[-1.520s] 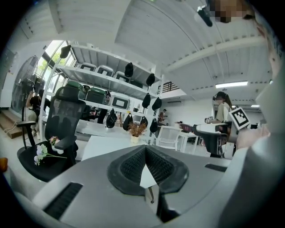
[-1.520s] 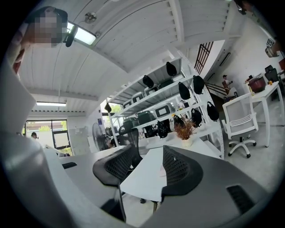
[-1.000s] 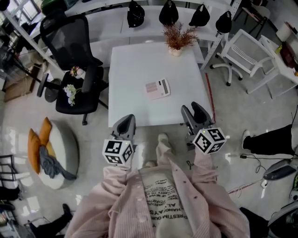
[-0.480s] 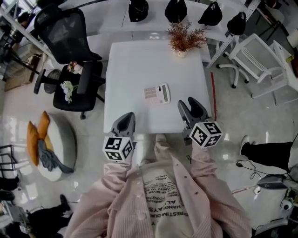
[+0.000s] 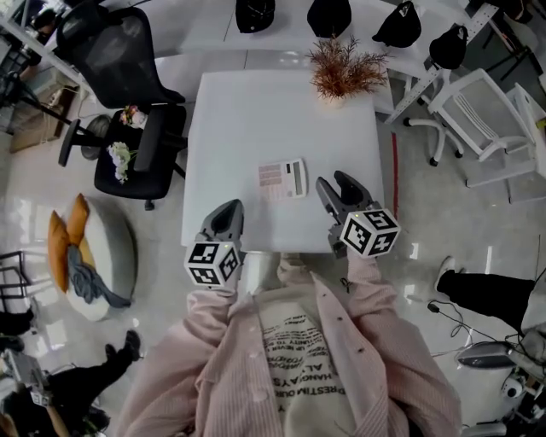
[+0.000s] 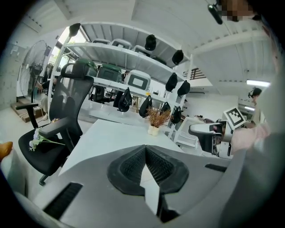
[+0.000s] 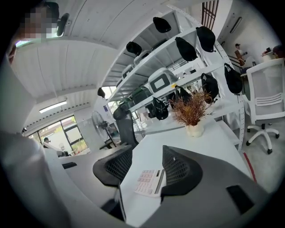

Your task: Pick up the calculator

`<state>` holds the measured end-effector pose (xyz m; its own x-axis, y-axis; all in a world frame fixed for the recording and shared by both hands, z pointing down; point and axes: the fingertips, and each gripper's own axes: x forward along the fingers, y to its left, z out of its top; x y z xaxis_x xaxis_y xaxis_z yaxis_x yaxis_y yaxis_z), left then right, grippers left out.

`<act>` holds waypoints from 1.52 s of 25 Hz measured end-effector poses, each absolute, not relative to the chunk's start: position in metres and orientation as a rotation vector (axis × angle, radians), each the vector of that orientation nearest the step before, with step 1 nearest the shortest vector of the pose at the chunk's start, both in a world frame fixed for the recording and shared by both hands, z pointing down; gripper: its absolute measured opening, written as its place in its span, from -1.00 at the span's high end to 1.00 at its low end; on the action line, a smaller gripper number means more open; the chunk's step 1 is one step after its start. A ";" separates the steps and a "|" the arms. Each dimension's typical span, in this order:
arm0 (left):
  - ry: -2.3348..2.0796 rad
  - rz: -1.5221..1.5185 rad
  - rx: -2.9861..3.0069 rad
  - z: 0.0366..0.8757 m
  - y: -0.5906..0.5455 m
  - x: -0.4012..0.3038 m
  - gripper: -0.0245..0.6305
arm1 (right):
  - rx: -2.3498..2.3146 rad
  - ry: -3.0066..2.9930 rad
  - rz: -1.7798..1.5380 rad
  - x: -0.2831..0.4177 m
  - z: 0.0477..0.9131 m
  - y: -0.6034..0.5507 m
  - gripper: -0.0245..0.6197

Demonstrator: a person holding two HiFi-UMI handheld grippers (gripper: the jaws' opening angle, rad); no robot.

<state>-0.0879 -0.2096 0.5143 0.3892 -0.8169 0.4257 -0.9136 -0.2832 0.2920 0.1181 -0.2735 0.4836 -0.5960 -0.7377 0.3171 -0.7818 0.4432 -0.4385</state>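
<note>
Right gripper (image 5: 337,186) now nearer calculator (image 5: 282,180), jaws wide, nothing held; calculator flat on table (image 5: 256,111) near front edge, lined up ahead of jaws, untouched. Left gripper (image 5: 224,218) jaws together, idle. Approach under way, grasp next

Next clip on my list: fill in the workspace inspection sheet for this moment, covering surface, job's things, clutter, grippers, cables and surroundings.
Surface: white table, mostly bare.
Job's things: calculator lies flat toward the table's near edge, not gripped.
Clutter: potted dried plant at the far edge.
Grippers: left gripper jaws together, nothing between them, over the near edge. right gripper jaws apart, beside the calculator and short of it.
Cables: black cable on the floor at right; none on the table.
Surroundings: black office chair at left, white chair at right, round cushion on the floor, black caps hanging behind.
</note>
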 end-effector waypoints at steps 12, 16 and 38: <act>-1.479 0.358 2.063 0.562 -0.243 -0.091 0.92 | 1.205 -2.489 0.969 0.100 0.561 -0.320 0.36; -1.456 0.387 2.015 0.585 -0.244 -0.089 0.92 | 1.178 -2.425 1.047 0.097 0.593 -0.321 0.36; -1.324 0.425 1.953 0.650 -0.254 -0.081 0.92 | 0.941 -2.229 1.376 0.052 0.675 -0.310 0.36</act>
